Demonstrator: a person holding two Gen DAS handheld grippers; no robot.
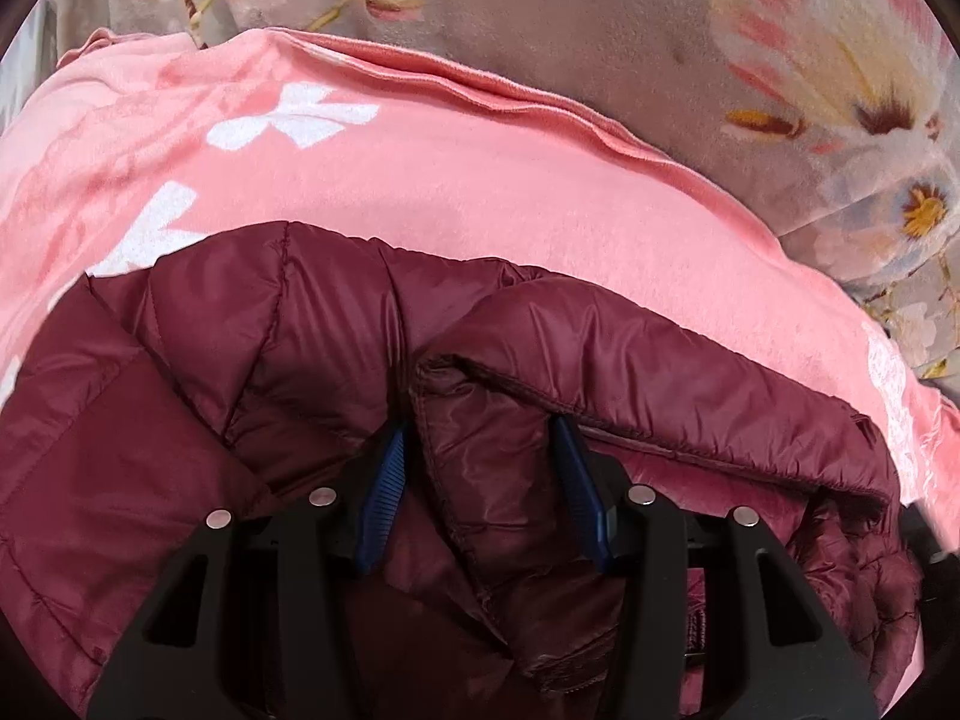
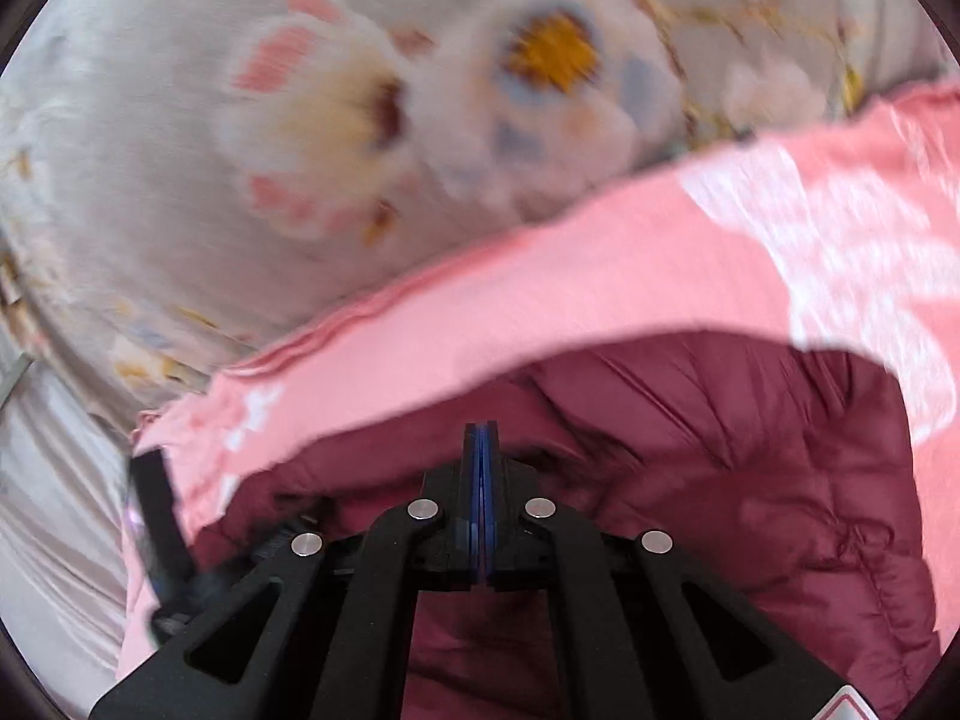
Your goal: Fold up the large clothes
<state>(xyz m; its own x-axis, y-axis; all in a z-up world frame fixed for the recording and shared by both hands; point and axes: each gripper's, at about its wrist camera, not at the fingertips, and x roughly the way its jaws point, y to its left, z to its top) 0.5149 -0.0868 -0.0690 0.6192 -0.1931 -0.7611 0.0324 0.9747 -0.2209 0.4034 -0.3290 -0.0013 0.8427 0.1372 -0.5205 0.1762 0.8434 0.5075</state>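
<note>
A maroon quilted puffer jacket [image 1: 270, 348] lies on a pink blanket [image 1: 480, 198] with white prints. In the left wrist view my left gripper [image 1: 480, 438] is open, its blue pads on either side of a folded edge of the jacket that bulges up between them. In the right wrist view the jacket [image 2: 750, 480] fills the lower right. My right gripper [image 2: 482, 438] is shut with its blue pads pressed together and nothing visible between them, just above the jacket's edge near the pink blanket [image 2: 540, 288].
A grey floral bedcover [image 1: 780, 90] lies under the blanket and also shows in the right wrist view [image 2: 270, 120], blurred. A black part of the other gripper [image 2: 162, 528] shows at the lower left of the right wrist view, beside pale sheet fabric [image 2: 54, 510].
</note>
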